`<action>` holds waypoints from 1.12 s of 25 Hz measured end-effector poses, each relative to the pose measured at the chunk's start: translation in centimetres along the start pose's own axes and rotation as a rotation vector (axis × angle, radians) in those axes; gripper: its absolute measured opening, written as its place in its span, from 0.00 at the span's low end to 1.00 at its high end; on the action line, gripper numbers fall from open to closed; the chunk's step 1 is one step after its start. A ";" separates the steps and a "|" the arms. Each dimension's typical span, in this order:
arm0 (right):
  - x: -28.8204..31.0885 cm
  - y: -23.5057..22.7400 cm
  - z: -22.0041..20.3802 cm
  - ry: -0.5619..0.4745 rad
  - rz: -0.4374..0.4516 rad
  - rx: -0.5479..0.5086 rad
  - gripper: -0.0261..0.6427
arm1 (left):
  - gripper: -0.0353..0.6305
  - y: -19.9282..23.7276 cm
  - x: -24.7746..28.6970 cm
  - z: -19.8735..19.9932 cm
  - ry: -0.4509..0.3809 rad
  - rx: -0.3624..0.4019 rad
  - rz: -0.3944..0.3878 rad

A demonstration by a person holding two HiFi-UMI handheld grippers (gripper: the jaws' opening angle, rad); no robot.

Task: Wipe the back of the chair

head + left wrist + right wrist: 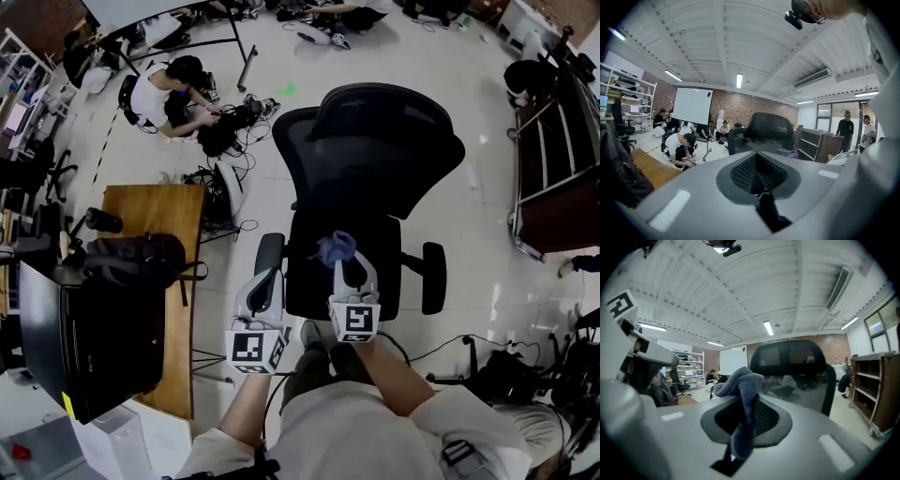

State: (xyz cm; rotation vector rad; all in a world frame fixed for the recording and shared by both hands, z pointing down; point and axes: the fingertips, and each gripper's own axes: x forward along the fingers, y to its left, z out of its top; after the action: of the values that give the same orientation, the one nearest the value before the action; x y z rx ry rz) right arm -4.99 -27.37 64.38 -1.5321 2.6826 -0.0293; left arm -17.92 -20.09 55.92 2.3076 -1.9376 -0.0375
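A black mesh office chair stands in front of me, its seat toward me and its backrest with headrest on the far side. My right gripper hovers over the seat's front, shut on a blue-grey cloth that bunches out of its tip. In the right gripper view the cloth hangs between the jaws, with the backrest beyond. My left gripper is by the chair's left armrest, jaws together with nothing in them. The chair shows ahead in the left gripper view.
A wooden desk with a black bag and a monitor stands to my left. A dark wooden shelf unit is at the right. A person crouches among cables on the tiled floor behind the chair.
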 end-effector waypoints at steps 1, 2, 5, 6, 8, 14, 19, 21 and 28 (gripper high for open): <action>1.2 1.6 -0.1 0.004 0.030 0.002 0.11 | 0.15 0.7 -0.3 0.2 0.001 -0.003 0.013; 2.5 2.7 -0.3 0.019 0.048 0.005 0.11 | 0.15 1.5 -0.7 0.2 0.002 -0.008 0.026; 8.6 4.0 -1.0 0.046 0.051 0.006 0.11 | 0.15 3.8 -1.7 0.1 0.000 -0.017 0.059; 11.5 4.0 -1.7 0.021 0.045 0.007 0.11 | 0.15 4.5 -1.8 -0.1 0.000 -0.022 0.069; 17.6 3.2 -6.3 0.052 0.023 0.005 0.11 | 0.15 5.6 -1.9 -0.5 0.003 -0.034 0.089; 26.5 1.2 -19.8 0.341 0.002 -0.004 0.11 | 0.15 7.1 -3.6 -0.8 0.013 -0.043 0.144; 27.4 -1.1 -19.5 0.336 0.009 -0.029 0.11 | 0.15 7.6 -2.3 -0.4 0.032 -0.032 0.149; 26.4 -3.2 -19.4 0.343 -0.017 -0.043 0.11 | 0.15 7.6 -1.3 -0.1 0.036 -0.027 0.134; 16.8 -21.4 -20.6 0.380 -0.251 -0.026 0.11 | 0.15 3.5 2.3 0.1 0.031 -0.031 0.027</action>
State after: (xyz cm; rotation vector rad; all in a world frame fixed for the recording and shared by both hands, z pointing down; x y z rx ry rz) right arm 3.79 -52.95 85.26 -2.0461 2.7380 -0.3278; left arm -20.98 -22.92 56.35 2.2490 -1.9383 -0.0282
